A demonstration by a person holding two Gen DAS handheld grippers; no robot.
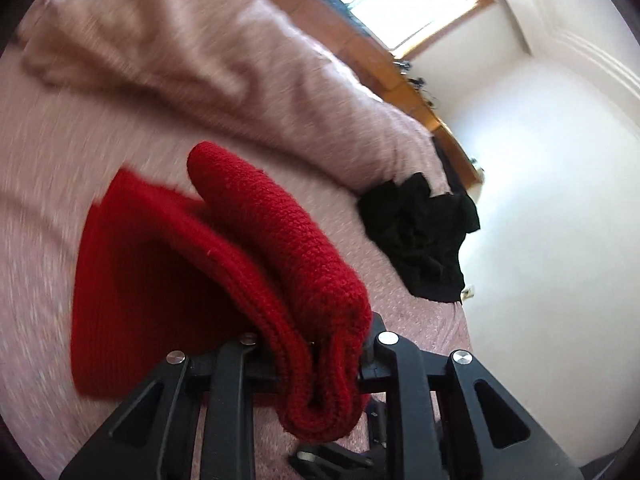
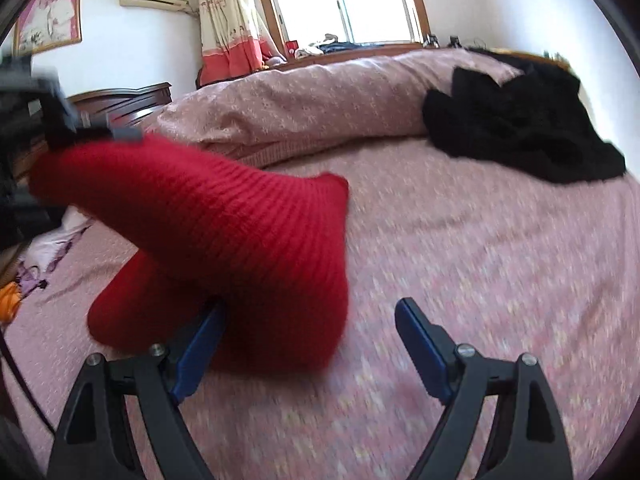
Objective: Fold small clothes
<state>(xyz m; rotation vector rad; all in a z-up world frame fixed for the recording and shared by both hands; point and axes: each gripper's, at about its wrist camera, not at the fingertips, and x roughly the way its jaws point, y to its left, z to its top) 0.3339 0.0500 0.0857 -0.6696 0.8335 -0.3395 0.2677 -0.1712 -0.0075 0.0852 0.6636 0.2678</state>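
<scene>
A red knit garment hangs folded over from my left gripper, which is shut on a thick bunch of its ribbed edge. In the right wrist view the same red garment is lifted at its upper left by the blurred left gripper, while its lower part rests on the pink bed sheet. My right gripper stands open just above the sheet. The cloth's lower edge covers the tip of its left blue pad and reaches a little way between the jaws. The right blue pad is bare.
A crumpled black garment lies at the far right of the bed, near its edge. A bunched pink duvet runs along the back. Beyond it are a window, a curtain and a wooden headboard. Small cloths lie at the left.
</scene>
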